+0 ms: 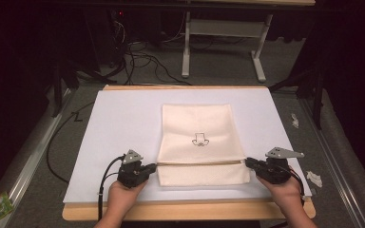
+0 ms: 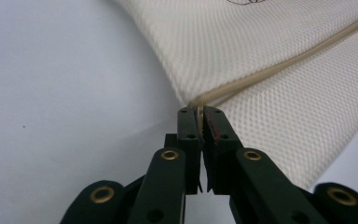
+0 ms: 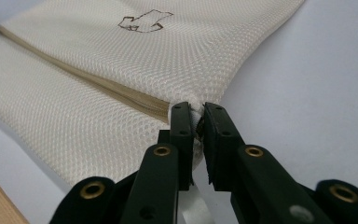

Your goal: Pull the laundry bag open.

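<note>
Both grippers, our left gripper [image 1: 153, 167] and right gripper [image 1: 248, 162], clamp opposite corners of one folded cloth bag [image 1: 200, 137] on one white sheet [image 1: 119, 123].

Likely a lab, floor cables [image 1: 138, 59], white-topped table [image 1: 123, 118]

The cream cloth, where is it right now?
In the high view the cloth lies mid-table on the white sheet, its near fold pinched between the left gripper and right gripper.

Cream cloth bag [image 1: 197, 137]: matt woven mesh. Counter [image 1: 185, 211]: pale wood under smooth white sheet [image 1: 123, 118]. Jaws: matt black plastic.
</note>
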